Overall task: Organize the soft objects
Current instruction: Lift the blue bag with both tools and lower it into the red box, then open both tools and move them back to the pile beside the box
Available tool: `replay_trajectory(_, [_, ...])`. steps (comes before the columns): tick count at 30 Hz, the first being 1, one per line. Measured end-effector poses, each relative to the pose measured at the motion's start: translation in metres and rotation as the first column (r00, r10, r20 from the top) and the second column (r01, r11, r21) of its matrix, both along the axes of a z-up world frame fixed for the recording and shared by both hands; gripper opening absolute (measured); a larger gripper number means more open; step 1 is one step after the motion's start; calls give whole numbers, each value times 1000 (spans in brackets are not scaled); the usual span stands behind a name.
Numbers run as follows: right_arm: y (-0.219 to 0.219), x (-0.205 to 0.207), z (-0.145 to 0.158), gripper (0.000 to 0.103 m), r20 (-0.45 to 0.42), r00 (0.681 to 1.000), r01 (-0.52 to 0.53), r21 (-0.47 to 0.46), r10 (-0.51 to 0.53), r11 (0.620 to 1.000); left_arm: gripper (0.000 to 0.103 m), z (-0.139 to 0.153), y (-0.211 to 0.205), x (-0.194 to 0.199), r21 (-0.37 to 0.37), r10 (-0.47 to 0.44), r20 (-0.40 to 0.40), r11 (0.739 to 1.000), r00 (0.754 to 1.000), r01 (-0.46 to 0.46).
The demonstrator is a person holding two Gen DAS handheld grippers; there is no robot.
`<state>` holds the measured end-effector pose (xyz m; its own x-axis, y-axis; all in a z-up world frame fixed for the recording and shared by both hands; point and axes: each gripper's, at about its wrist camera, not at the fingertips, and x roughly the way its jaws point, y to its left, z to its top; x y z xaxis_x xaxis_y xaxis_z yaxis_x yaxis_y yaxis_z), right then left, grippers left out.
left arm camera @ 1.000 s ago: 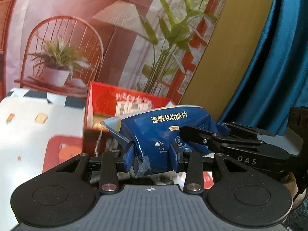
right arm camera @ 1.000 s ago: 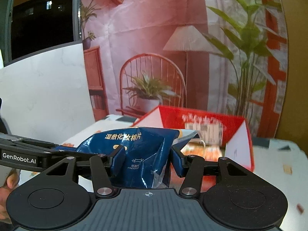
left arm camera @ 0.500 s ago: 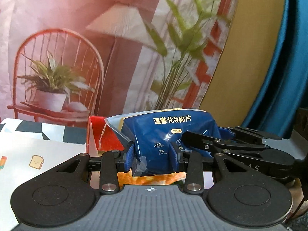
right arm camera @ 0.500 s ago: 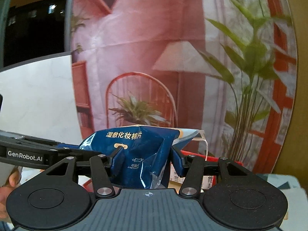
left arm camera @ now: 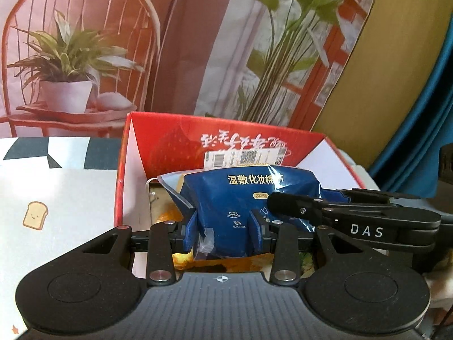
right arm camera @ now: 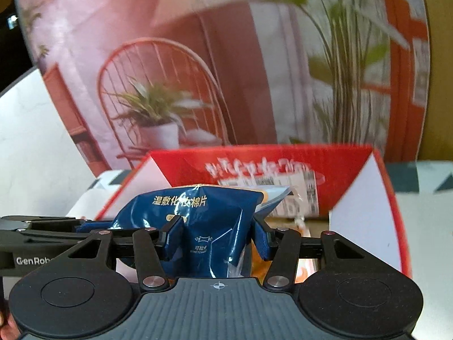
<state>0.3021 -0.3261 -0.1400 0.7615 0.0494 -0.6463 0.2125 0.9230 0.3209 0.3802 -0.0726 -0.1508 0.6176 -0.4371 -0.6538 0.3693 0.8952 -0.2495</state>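
Pinching one blue pouch (left arm camera: 243,198) between them, both grippers hold it up over the open red box (left arm camera: 283,141) on the counter (left arm camera: 56,192).

In the left wrist view, the left gripper (left arm camera: 225,231) has its blue fingers (left arm camera: 189,232) clamped on the lower part of the pouch, one pad on each side, so that the film bulges out between and above them. The printed face with pale lettering stands above the pads, and a clear crumpled corner hangs just under the left pad. The right gripper (left arm camera: 286,201) reaches in from the right edge as a dark arm marked with letters, its tip lying against the pouch's right side.

In the right wrist view, the right gripper (right arm camera: 216,239) is likewise clamped on the same pouch (right arm camera: 209,215), the pads pressing into its sides low down while the film creases sharply between them. The left gripper (right arm camera: 93,225) enters from the left, its blue tip touching the pouch's left end.

The pouch sits in front of the box's far red wall (right arm camera: 283,167), which bears a white label, and above its open mouth; orange and yellow packaging shows below it inside. Whether the pouch touches those contents cannot be told. A printed backdrop with a chair and potted plant (left arm camera: 65,65) stands behind the box, and a toast drawing (left arm camera: 35,211) marks the counter's cloth to the left.
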Motion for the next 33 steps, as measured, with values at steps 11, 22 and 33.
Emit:
replay_trajectory(11, [10, -16, -9, 49, -72, 997, 28, -23, -30, 999, 41, 13, 2, -26, 82, 3, 70, 997, 998, -9])
replay_trajectory(22, [38, -103, 5, 49, 165, 981, 117, -78, -103, 990, 41, 25, 26, -103, 55, 57, 155, 996, 986, -66])
replay_trajectory(33, [74, -186, -8, 49, 251, 964, 123, -129, -87, 984, 40, -5, 31, -178, 28, 52, 156, 998, 986, -57])
